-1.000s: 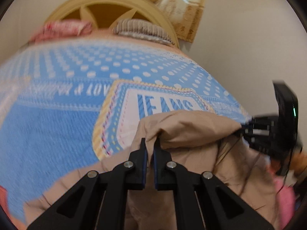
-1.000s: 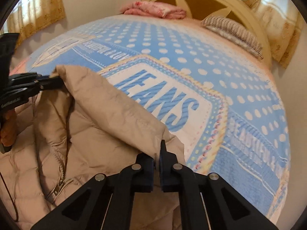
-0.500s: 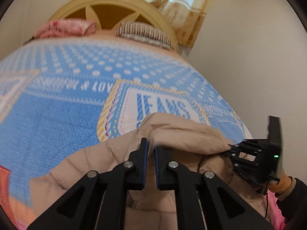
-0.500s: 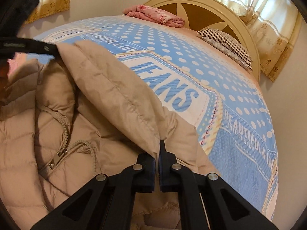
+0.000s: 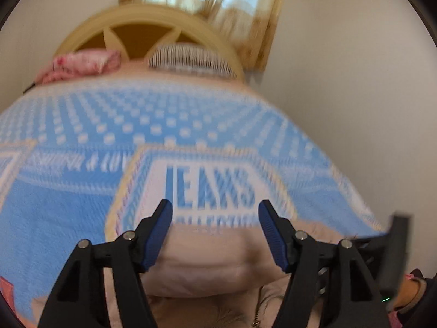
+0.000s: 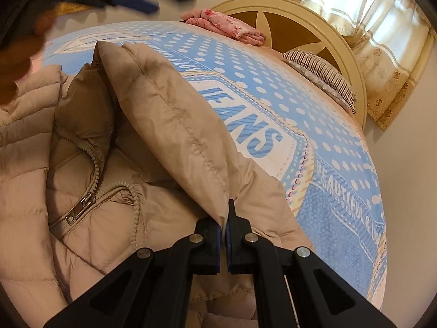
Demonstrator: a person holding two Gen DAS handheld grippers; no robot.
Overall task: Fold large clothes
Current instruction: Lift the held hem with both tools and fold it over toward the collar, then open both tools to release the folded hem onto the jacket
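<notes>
A beige puffer jacket (image 6: 109, 218) lies on the bed, its zip (image 6: 82, 202) partly open. My right gripper (image 6: 226, 218) is shut on the near end of the jacket's padded flap (image 6: 169, 120), which stretches away across the collar. My left gripper (image 5: 215, 210) hovers above the jacket (image 5: 207, 262) with its jaws opening. The cloth lies below the blue pads (image 5: 158, 235) and touches neither. In the right wrist view the left gripper (image 6: 174, 0) is a blur at the top left, clear of the flap's far end. The right gripper's black body (image 5: 396, 248) shows at the left view's right edge.
The bed carries a blue dotted blanket (image 6: 300, 87) printed "JEANS". At its head are a folded pink cloth (image 6: 229, 24), a striped pillow (image 6: 322, 73) and a cream headboard (image 6: 300, 8). Curtains (image 6: 382, 41) hang behind. A bare wall (image 5: 355, 82) runs close along the bed's right side.
The left gripper has let go of the flap's far end, opened wide and lifted away. The flap now rests on the jacket. The right gripper keeps its hold and sits lower.
</notes>
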